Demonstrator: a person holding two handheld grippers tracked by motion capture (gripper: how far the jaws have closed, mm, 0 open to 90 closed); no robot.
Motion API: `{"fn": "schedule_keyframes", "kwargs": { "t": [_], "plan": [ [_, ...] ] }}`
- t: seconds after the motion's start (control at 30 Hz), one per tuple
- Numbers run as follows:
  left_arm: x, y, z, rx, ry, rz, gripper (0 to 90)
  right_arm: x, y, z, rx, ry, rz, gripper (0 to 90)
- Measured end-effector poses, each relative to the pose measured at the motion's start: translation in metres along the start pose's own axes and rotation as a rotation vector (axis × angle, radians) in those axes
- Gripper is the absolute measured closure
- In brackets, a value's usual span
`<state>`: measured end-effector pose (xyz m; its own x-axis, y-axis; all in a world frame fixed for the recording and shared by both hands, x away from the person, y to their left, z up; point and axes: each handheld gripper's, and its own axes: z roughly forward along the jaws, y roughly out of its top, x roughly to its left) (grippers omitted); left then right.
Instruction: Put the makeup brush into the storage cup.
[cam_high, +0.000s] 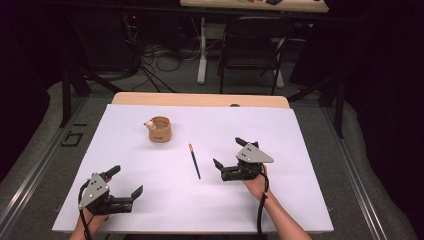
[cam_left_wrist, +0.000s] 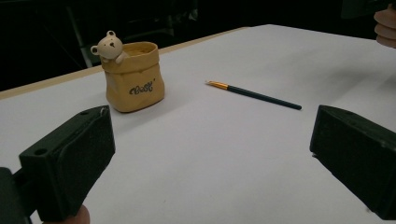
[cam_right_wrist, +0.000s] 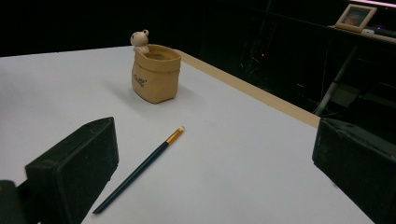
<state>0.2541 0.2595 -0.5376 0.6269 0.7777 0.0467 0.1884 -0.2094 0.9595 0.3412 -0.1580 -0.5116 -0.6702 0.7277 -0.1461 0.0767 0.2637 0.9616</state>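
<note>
right hand-held gripper (cam_high: 229, 153) gapes wide, empty, beside the brush (cam_high: 194, 160), likely to grab it; left hand-held gripper (cam_high: 125, 182) gapes wide, empty too.

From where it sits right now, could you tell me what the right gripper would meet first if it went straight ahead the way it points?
Most likely the brush. The right gripper is open, and the brush lies on the table just ahead, nearer its left jaw. The bear pot stands farther along; depth is hard to judge.
</note>
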Motion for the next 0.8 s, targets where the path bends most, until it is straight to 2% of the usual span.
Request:
{"fn": "schedule_keyframes", "kwargs": {
  "t": [0.4, 0.8],
  "plan": [
    [0.0, 0.0, 0.0, 0.0, 0.001, -0.001, 0.0, 0.003, 0.001, 0.014, 0.003, 0.019, -0.01, 0.0],
    [0.0, 0.0, 0.0, -0.001, 0.001, -0.002, 0.0, 0.006, 0.004, 0.031, 0.012, 0.045, 0.011, 0.0]
  ]
}}
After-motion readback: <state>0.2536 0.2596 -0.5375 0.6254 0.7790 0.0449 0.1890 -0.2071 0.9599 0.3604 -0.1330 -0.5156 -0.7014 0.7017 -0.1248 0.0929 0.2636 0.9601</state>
